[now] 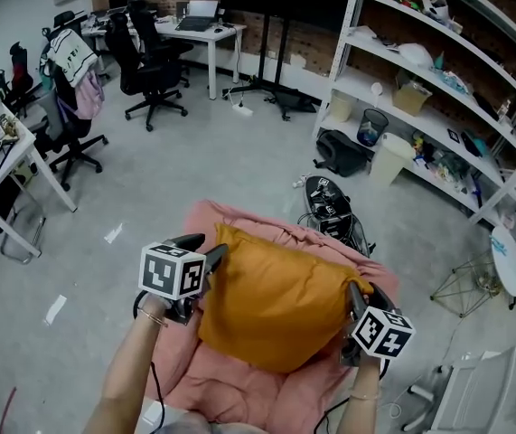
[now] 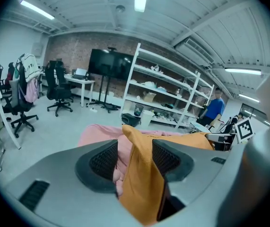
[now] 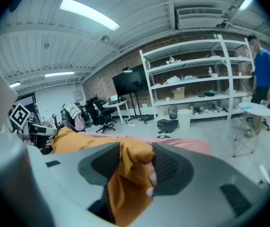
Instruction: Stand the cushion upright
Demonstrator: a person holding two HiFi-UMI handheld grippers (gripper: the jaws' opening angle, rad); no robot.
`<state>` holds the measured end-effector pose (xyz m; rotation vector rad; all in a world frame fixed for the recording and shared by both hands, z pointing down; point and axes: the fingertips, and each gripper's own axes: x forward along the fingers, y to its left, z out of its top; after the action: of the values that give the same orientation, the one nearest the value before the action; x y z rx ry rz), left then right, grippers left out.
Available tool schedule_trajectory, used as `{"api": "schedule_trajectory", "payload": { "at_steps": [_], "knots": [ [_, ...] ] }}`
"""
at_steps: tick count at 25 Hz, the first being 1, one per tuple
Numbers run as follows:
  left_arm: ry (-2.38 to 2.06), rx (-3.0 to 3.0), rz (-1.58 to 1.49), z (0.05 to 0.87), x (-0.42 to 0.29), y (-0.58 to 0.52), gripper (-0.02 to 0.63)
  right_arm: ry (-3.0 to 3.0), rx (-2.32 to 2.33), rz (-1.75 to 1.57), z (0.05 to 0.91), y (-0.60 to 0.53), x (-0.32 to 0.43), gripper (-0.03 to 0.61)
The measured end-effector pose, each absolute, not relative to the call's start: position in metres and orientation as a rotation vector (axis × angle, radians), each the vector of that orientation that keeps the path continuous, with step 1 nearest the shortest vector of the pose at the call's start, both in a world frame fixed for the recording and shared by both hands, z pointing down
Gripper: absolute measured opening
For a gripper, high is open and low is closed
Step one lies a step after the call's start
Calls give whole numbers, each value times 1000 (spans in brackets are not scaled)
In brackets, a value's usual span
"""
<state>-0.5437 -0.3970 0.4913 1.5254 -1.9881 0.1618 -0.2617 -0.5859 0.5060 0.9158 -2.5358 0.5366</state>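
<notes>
The orange cushion (image 1: 276, 301) is lying across a pink-draped seat (image 1: 239, 394), with pink cloth showing past its far edge and below its near edge. Its far-left corner is poking up into a point. Bare grey floor (image 1: 221, 161) is spreading out to the far side and to the left, giving open room there. A black bundle with cables (image 1: 330, 208) is sitting just beyond the seat's far-right edge, and white shelving (image 1: 438, 89) is filling the far right.

The left gripper (image 1: 205, 248) is reaching in at the cushion's left edge, angled downward from a bare forearm (image 1: 136, 369). Its jaws are standing apart with the raised corner between them. The fabric is leaning on the right pad, and pink cloth is showing in the gap at the left pad.

The right gripper (image 1: 357, 302) is sitting at the cushion's right edge, also tipped downward. Its jaws are likewise parted around a bunched fold of orange fabric, and neither pad is pressing it.
</notes>
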Motion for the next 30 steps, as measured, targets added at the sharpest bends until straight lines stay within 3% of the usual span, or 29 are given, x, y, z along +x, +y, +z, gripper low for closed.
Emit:
{"api": "schedule_trajectory", "payload": {
  "at_steps": [30],
  "knots": [
    [-1958, 1572, 59, 472, -492, -335, 211, -2586, 981, 473, 466, -534, -220, 229]
  ]
}}
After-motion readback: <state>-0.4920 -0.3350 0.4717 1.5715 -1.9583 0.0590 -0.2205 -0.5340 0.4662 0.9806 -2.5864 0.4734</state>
